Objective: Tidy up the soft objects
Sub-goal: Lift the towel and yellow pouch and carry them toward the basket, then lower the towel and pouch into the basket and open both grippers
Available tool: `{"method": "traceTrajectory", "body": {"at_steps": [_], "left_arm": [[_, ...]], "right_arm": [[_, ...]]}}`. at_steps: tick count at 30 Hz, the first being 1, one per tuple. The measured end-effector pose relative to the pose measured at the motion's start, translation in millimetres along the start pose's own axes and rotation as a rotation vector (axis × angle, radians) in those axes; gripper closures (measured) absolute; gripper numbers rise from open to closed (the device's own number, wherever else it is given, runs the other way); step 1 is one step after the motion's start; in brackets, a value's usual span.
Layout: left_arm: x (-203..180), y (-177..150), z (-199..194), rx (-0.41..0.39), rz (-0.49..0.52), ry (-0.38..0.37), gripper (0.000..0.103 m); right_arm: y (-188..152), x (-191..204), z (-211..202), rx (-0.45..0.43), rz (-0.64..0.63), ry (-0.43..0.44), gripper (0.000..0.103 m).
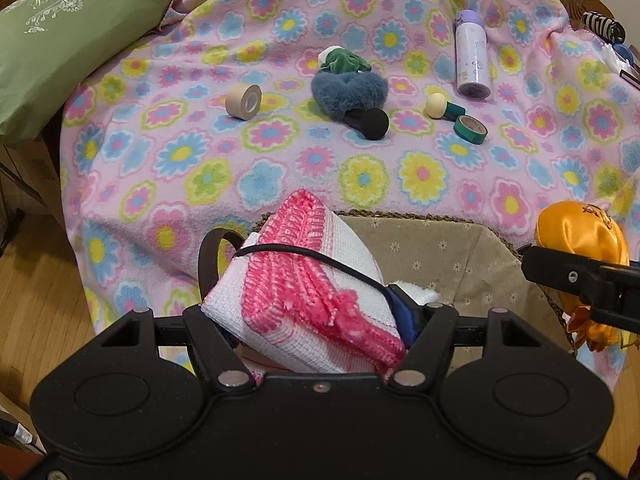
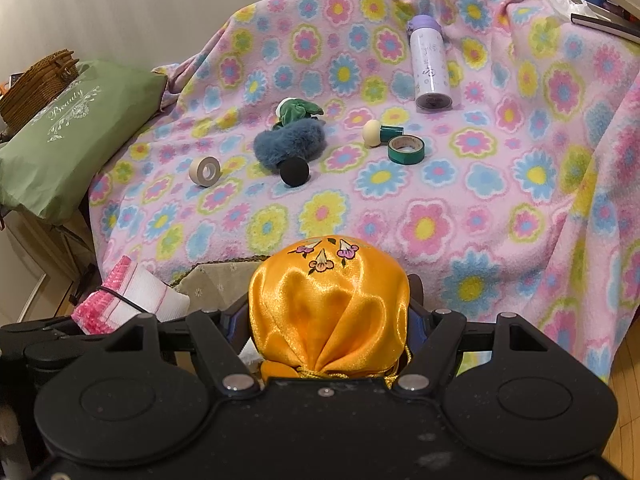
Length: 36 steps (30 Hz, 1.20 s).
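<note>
Gripping a pink-white cloth (image 1: 304,300) and orange pouch (image 2: 328,312), tools (image 1: 316,320) (image 2: 328,332) face a "Beauty" cushion (image 1: 68,40).

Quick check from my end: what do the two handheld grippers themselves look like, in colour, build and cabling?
Both the left gripper and the right gripper are matte black, with two round housings, angular linkage arms and silver pivot pins. Blue finger pads peek out on each. A thin black cable runs in front of the left one. The right one's body looks dusty. No hands or sleeves show.

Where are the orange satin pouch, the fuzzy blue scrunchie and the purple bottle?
orange satin pouch (image 2: 328,312): right wrist view, its gathered front.
fuzzy blue scrunchie (image 1: 348,90): left wrist view, its furry ring.
purple bottle (image 2: 430,66): right wrist view, its white body.
</note>
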State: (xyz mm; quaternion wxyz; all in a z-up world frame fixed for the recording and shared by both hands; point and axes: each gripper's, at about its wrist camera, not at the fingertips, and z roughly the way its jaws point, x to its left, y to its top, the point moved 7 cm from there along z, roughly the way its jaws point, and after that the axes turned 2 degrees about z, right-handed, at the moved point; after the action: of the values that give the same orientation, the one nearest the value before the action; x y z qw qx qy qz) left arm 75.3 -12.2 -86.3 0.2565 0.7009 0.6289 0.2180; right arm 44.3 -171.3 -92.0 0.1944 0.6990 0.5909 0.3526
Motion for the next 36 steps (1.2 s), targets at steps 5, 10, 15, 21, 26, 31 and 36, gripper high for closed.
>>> {"method": "traceTrajectory", "body": {"at_steps": [5,10,15,21,26,31,36], "left_arm": [[-0.2,-1.5,-0.8,0.003,0.002,-0.001,0.039],[-0.9,-2.3,-1.7,0.004,0.001,-0.002,0.038],[-0.8,-1.8,-1.5,0.000,0.003,0.000,0.038],[-1.0,-4.2,-2.2,0.004,0.003,0.001,0.038],[-1.5,-4.9,-2.3,0.005,0.004,0.002,0.037],[-1.6,-5.6,-1.8,0.011,0.002,0.000,0.034],[0.0,-7.2,1.0,0.032,-0.006,-0.008,0.032]], "right_arm": [[0.0,-1.7,0.5,0.006,0.001,0.003,0.031],[-1.1,-1.0,0.4,0.009,-0.005,0.008,0.031],[-2.9,0.6,0.1,0.013,-0.013,0.016,0.031],[-2.9,-0.2,0.1,0.018,-0.011,0.020,0.029],[-3.4,-0.3,0.2,0.021,-0.010,0.023,0.028],[-3.3,0.4,-1.1,0.010,-0.014,0.023,0.027],[-3.7,-0.1,-0.9,0.012,-0.012,0.024,0.027]]}}
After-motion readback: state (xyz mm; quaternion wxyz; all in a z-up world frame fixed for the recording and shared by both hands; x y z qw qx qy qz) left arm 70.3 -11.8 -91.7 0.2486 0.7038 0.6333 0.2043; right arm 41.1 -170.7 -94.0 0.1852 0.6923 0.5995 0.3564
